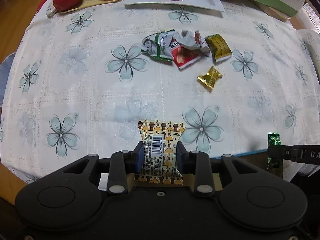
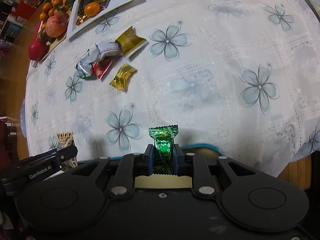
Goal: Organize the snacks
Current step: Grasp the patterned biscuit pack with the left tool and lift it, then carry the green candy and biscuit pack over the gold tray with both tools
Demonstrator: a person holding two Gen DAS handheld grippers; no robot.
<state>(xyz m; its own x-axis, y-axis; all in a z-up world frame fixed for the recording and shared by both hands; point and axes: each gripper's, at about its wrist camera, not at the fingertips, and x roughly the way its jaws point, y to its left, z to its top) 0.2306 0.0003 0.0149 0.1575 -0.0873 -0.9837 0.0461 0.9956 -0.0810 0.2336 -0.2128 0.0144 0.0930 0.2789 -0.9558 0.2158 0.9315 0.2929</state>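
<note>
The left tool (image 1: pixel 160 156) is clenched on a yellow-and-brown patterned snack packet (image 1: pixel 161 140), its barcode facing up and its long axis running straight ahead between the fingers. The right tool (image 2: pixel 163 156) grips a shiny green candy (image 2: pixel 163 140) the same way, upright in its jaws. Both hang above the near edge of the bench (image 1: pixel 80 92), side by side and close to each other.

The white rectangular tray (image 1: pixel 200 3), already holding tangerines, gold coins and dark packets, lies at the far side of the floral cloth. From the left tool it is almost dead ahead; from the right tool (image 1: pixel 290 154) it sits far off to the upper left. So the left hand looks better lined up to deliver first, I judge.

Between tools and tray lies a loose pile of wrappers (image 1: pixel 180 46) and a gold candy (image 1: pixel 209 77), still unsorted
</note>
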